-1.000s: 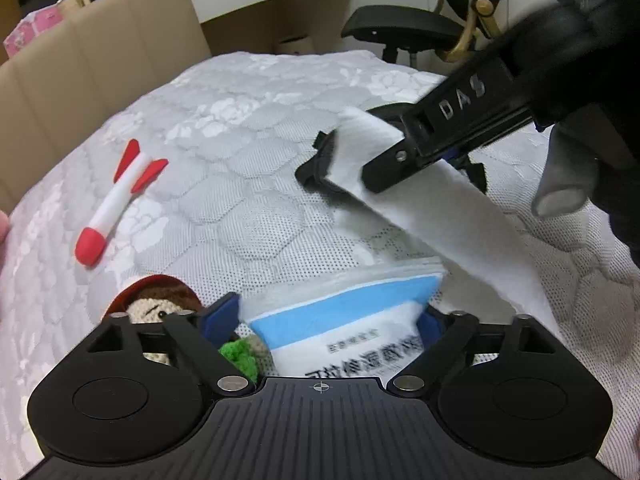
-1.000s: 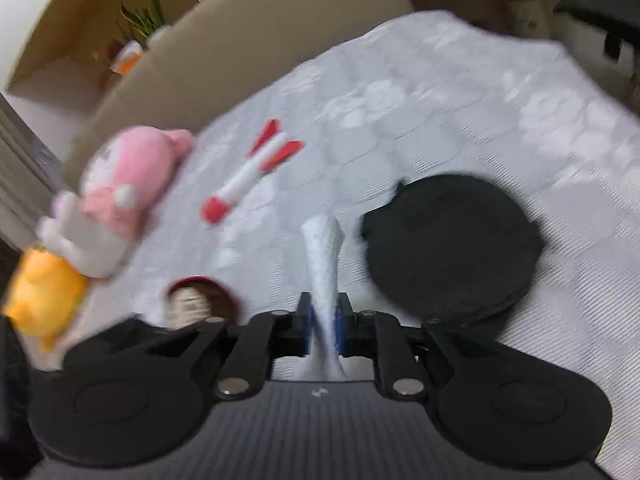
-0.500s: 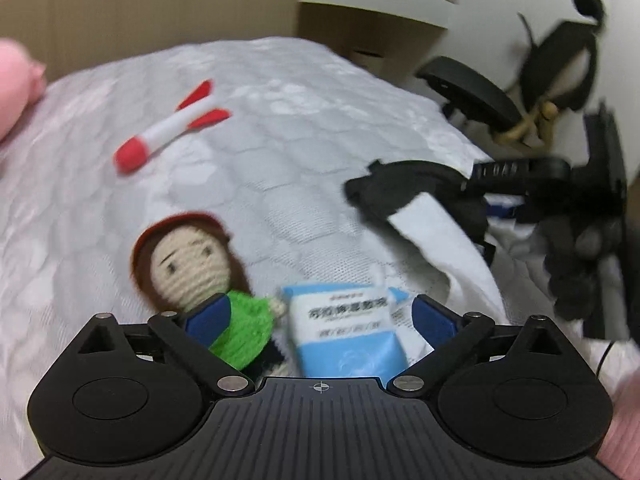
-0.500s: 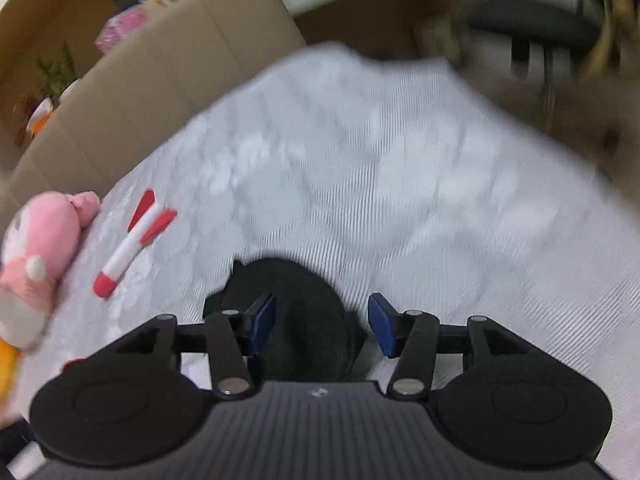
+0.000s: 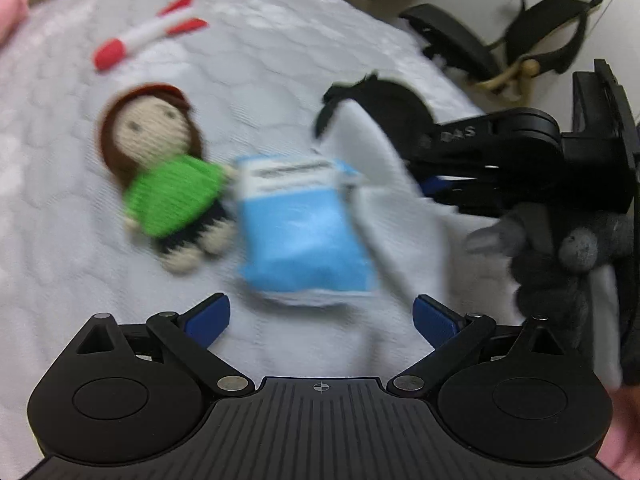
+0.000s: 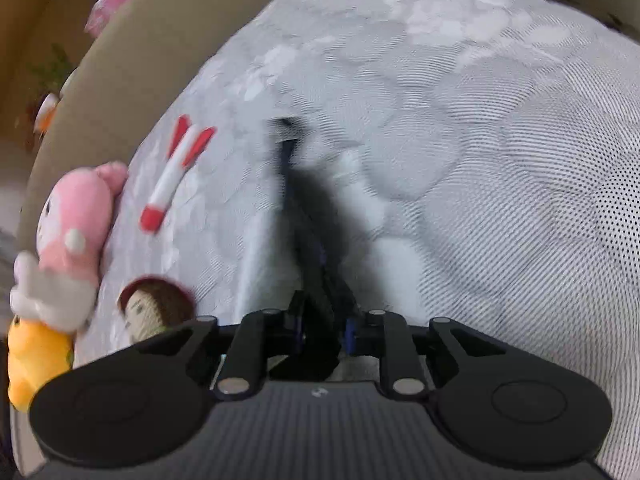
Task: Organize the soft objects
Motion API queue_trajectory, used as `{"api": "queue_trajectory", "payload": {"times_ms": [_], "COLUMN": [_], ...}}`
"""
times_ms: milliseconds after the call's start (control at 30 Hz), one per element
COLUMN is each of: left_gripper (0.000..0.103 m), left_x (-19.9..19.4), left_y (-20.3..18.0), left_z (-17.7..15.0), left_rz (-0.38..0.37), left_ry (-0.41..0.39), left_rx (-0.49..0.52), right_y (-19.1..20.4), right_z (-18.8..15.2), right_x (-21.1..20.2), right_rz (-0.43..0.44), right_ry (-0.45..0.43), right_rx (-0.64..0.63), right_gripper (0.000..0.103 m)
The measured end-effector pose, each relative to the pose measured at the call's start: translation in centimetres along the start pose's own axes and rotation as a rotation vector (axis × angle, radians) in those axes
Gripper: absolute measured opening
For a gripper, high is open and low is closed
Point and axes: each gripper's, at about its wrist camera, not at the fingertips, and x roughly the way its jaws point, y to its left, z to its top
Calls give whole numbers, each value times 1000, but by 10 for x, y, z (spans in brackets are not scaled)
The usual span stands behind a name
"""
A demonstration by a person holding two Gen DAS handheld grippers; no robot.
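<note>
Task looked maybe half done, judging by layout: pink plush [image 6: 76, 216] and yellow plush [image 6: 34, 360] sat bunched at the bed's [image 6: 500, 140] edge, but the knitted doll [image 5: 160, 172], blue pack [image 5: 300, 232], white cloth [image 5: 380, 184] and red-white rocket toy [image 5: 148, 32] lay scattered. My left gripper [image 5: 320, 316] was spread wide w/ nothing in it, hovering just short of the blue pack, which lay ahead of the blue pads [image 5: 208, 316], doll touching its left side. My right gripper [image 6: 322, 330] was clamped on the black pouch [image 6: 316, 216] (blurry, so grip depth unclear), pouch edge-on between its fingers, above the bed, beside the white cloth.
</note>
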Motion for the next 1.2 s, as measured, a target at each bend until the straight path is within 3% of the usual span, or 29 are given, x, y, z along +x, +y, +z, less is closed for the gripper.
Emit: {"api": "queue_trajectory", "payload": {"times_ms": [100,133,167,267,400,467,567,700,800,867,1000,1133,1200], "left_gripper": [101,101,101,101,101,101,103,103,103,103,103,103,103], "left_x": [14,20,27,30,4,-19,-44,-63,-70,-66,-63,-54,-45], "left_y": [5,5,4,3,-3,-12,-18,-15,-20,-27,-47,-45,-38], "left_z": [2,7,13,24,21,13,-1,-17,-25,-28,-33,-30,-31], "left_rz": [-78,-58,-38,36,56,50,95,138,178,236,430,436,404], "left_ry": [-17,-40,-64,-105,-167,-210,-272,-374,-501,-490,-444,-353,-276], "left_rx": [-54,-31,-7,29,-1,27,60,-7,-46,-51,50,7,-23], "right_y": [4,5,6,19,40,47,46,35,46,54,56,55,54], "right_z": [-11,-15,-17,-17,-14,-24,-44,-68,-86,-93,-99,-94,-92], "right_x": [-11,-14,-18,-33,-56,-68,-75,-69,-66,-71,-79,-87,-91], "right_rz": [-12,-32,-66,-192,-234,-267,-286,-269,-317,-320,-301,-276,-262], "right_ry": [-5,-12,-32,-120,-236,-303,-331,-261,-291,-345,-361,-348,-340], "right_rx": [-4,-21,-52,-205,-413,-504,-537,-468,-569,-628,-631,-606,-597], "right_gripper": [28,39,44,51,63,81,89,94,95,99,100,100,101]}}
